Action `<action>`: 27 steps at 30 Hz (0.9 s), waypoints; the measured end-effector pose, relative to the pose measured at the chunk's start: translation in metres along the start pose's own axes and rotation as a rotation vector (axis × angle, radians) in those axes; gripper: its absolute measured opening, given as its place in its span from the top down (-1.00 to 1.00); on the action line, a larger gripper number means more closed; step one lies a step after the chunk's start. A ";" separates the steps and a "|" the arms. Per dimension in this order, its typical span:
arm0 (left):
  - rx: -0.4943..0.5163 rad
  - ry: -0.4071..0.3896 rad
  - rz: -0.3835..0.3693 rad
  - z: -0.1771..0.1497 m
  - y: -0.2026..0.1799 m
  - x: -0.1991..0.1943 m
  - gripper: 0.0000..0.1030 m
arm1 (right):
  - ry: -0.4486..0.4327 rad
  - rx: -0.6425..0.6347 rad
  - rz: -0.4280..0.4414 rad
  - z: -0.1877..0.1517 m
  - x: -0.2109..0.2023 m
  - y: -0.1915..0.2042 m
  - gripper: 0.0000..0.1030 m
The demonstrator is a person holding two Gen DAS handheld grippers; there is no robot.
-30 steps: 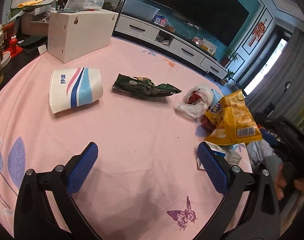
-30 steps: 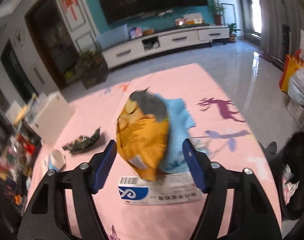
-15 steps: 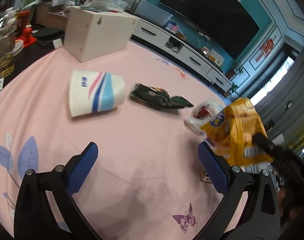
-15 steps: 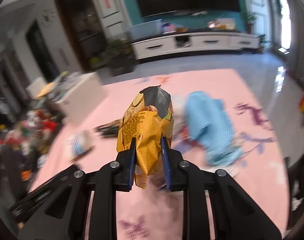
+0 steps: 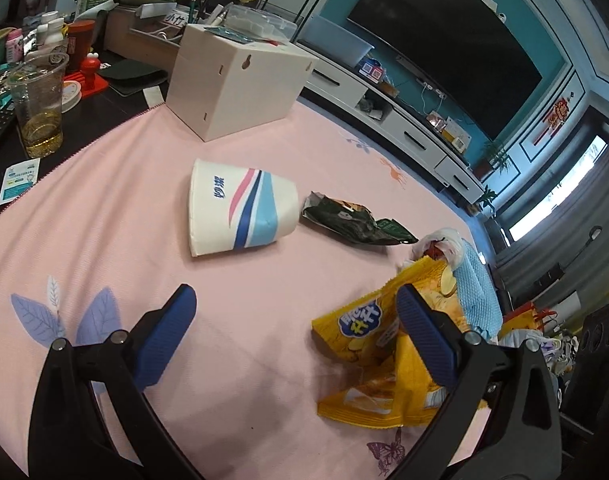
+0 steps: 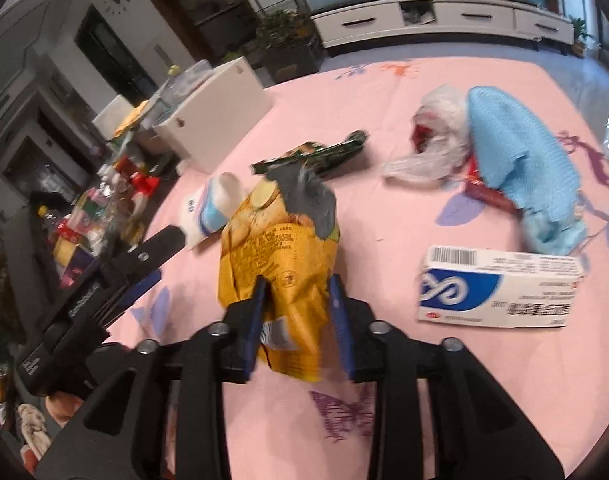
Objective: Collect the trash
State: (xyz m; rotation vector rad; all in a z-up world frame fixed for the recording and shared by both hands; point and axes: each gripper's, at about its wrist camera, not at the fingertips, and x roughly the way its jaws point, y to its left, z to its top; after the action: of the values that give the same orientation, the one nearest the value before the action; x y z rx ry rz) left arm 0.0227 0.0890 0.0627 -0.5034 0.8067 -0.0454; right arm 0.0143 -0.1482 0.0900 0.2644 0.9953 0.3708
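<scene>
The right gripper (image 6: 298, 312) has the yellow chip bag (image 6: 282, 256) between its blue pads; its jaws, which closed hard on the bag a moment ago, have just been easing apart a little, yet both pads press the crumpled foil and the bag stands up out of them, its torn grey-lined mouth toward twelve o'clock. The left gripper (image 5: 292, 334) hangs over the pink desk (image 5: 116, 216) with its jaws spread wide and nothing between them — the same chip bag shows behind its right-hand pad at about four o'clock in that view. Other litter lies on the cloth: a white paper cup (image 5: 240, 212) with pink and blue stripes on its side, mouth toward nine o'clock; a crushed dark green wrapper (image 5: 354, 224) just beside the cup's base at three o'clock; a clear plastic bag (image 6: 432, 140) with something red inside, touching a light blue cloth (image 6: 520, 156); and a white and blue carton (image 6: 500, 290) lying flat at the right gripper's three o'clock. A white box (image 5: 236, 84) sits at the far edge of the desk, and a plastic cup of yellow liquid (image 5: 38, 110) stands off the cloth at ten o'clock.
</scene>
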 end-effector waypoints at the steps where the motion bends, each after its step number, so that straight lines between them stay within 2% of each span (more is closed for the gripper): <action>1: 0.001 0.005 0.000 -0.001 -0.001 0.001 -0.93 | -0.007 -0.004 -0.018 0.000 -0.002 -0.002 0.13; 2: 0.003 0.009 -0.001 -0.001 -0.002 0.002 -0.93 | -0.010 -0.004 -0.028 0.000 -0.004 -0.003 -0.01; 4: 0.007 0.015 -0.007 -0.002 -0.004 0.002 -0.93 | -0.022 0.003 -0.052 0.000 -0.009 -0.010 -0.16; 8: 0.015 0.023 -0.027 -0.004 -0.009 0.002 -0.94 | -0.049 0.006 -0.088 0.003 -0.022 -0.016 -0.43; 10: 0.025 0.028 -0.038 -0.004 -0.014 0.002 -0.94 | -0.073 0.007 -0.098 0.007 -0.031 -0.018 -0.49; 14: 0.027 0.035 -0.062 -0.003 -0.022 0.003 -0.93 | -0.132 -0.006 -0.155 0.024 -0.051 -0.022 -0.61; 18: 0.038 0.068 -0.095 -0.004 -0.031 0.011 -0.94 | -0.233 -0.007 -0.318 0.047 -0.064 -0.033 -0.69; 22: 0.062 0.105 -0.116 -0.007 -0.042 0.019 -0.94 | -0.277 0.033 -0.452 0.057 -0.060 -0.060 -0.69; 25: 0.122 0.111 -0.100 -0.015 -0.048 0.020 -0.93 | -0.245 0.069 -0.467 0.055 -0.049 -0.086 -0.69; 27: 0.145 0.105 -0.077 -0.017 -0.051 0.020 -0.94 | -0.220 0.090 -0.441 0.054 -0.042 -0.099 -0.69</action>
State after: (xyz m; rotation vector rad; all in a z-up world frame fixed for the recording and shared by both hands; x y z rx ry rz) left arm 0.0327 0.0322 0.0618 -0.3974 0.8791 -0.2015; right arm 0.0578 -0.2585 0.1127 0.1563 0.8255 -0.1037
